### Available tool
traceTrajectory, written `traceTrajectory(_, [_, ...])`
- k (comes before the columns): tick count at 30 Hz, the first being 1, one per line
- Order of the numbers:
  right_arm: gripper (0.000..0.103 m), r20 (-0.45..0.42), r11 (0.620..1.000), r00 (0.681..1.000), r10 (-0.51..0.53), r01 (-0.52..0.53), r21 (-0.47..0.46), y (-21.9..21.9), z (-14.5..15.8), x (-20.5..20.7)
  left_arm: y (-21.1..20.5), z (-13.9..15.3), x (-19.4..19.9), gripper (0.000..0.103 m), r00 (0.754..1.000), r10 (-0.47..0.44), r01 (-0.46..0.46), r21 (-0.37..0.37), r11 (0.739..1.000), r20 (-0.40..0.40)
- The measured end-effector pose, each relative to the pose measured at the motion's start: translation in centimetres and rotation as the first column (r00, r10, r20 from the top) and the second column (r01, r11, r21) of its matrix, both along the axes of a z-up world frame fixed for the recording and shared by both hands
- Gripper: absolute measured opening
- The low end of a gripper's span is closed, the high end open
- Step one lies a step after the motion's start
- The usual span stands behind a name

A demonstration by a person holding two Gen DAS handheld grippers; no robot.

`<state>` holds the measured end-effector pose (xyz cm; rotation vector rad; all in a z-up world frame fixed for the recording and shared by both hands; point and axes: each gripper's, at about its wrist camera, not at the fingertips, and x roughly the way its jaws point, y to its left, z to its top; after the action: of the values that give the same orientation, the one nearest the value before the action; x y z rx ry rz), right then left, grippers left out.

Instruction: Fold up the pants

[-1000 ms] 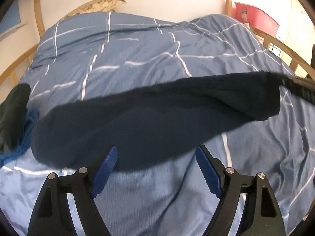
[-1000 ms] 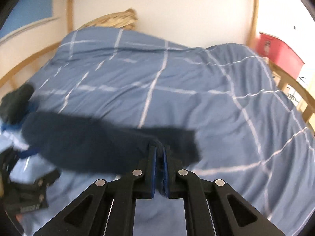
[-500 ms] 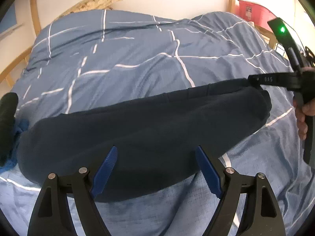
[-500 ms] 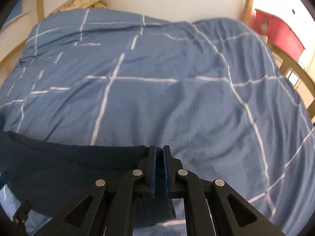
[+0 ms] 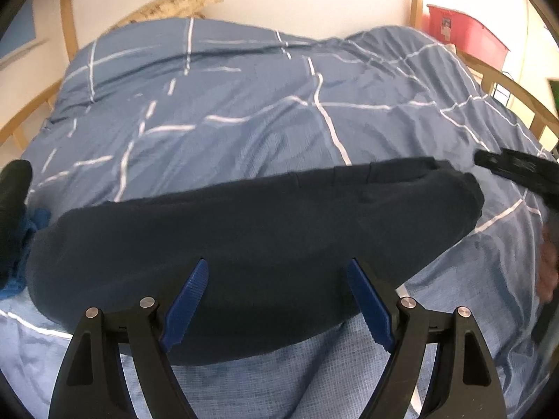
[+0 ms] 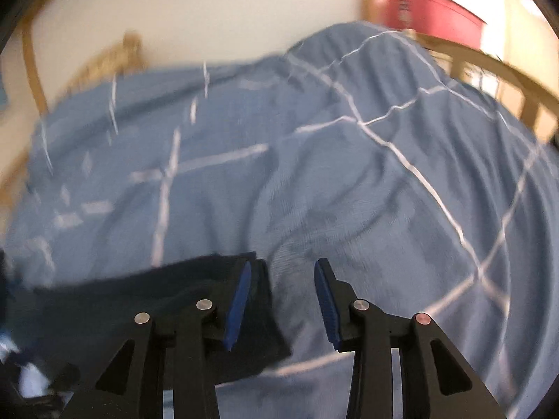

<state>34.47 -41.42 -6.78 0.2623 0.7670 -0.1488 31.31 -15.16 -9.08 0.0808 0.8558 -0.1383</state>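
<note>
Count of items in view: one pair of dark navy pants (image 5: 251, 230), lying across one bed (image 5: 244, 111) under one blue duvet with white grid lines. Two claws: the left claw (image 5: 277, 300) and the right claw (image 6: 279, 300). One red storage bin (image 5: 464, 31). One tan plush figure (image 5: 174, 3) at the headboard. One bundle of dark and blue cloth (image 5: 15, 230) at the left edge.

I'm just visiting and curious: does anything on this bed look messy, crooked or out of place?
Mostly tidy. The dark pants lie across the blue checked duvet as one folded band, nothing spilled or torn. The one odd spot is at the left edge, where a black garment and bright blue cloth sit bunched in a heap.
</note>
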Motion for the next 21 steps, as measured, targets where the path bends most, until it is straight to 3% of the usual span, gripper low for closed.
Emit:
traceTrajectory(6, [0.039, -0.003, 0.972, 1.000, -0.002, 0.003, 0.236, -0.9, -2.4, -2.4, -0.7, 0.2, -0.3, 0.085, 1.000, 0.002, -0.002, -0.004, 1.000, 0.008])
traceTrajectory(7, [0.045, -0.006, 0.961, 1.000, -0.015, 0.016, 0.276, -1.2, -2.9, -2.6, -1.0, 0.2, -0.4, 0.085, 1.000, 0.005, -0.005, 0.005, 1.000, 0.014])
traceTrajectory(8, [0.055, -0.011, 0.948, 1.000, -0.028, 0.030, 0.318, -1.5, -3.5, -2.6, -1.3, 0.2, -0.3, 0.085, 1.000, 0.004, -0.005, 0.015, 1.000, 0.022])
traceTrajectory(9, [0.056, -0.022, 0.926, 0.999, -0.043, 0.048, 0.374, -1.9, -4.2, -2.6, -1.5, 0.2, -0.3, 0.085, 1.000, 0.001, -0.001, 0.026, 1.000, 0.026])
traceTrajectory(16, [0.056, -0.056, 0.830, 0.998, -0.043, 0.067, 0.553, -2.3, -7.4, -1.4, -2.3, -0.1, 0.1, 0.085, 0.998, 0.003, -0.008, 0.094, 0.996, 0.059])
traceTrajectory(18, [0.043, -0.033, 0.832, 0.999, -0.036, 0.048, 0.553, -2.1, -7.4, -1.1, -2.1, -0.4, 0.3, 0.085, 0.999, 0.010, -0.015, 0.097, 0.995, 0.052])
traceTrajectory(19, [0.026, -0.027, 0.834, 0.999, -0.028, 0.038, 0.550, -1.9, -7.2, -1.1, -2.0, -0.6, 0.4, 0.085, 0.999, 0.015, -0.020, 0.098, 0.995, 0.045])
traceTrajectory(21, [0.023, 0.033, 0.865, 0.999, -0.026, 0.006, 0.501, -1.3, -5.8, -2.0, -1.9, -0.9, 0.4, 0.085, 0.999, 0.016, -0.020, 0.091, 0.996, 0.038])
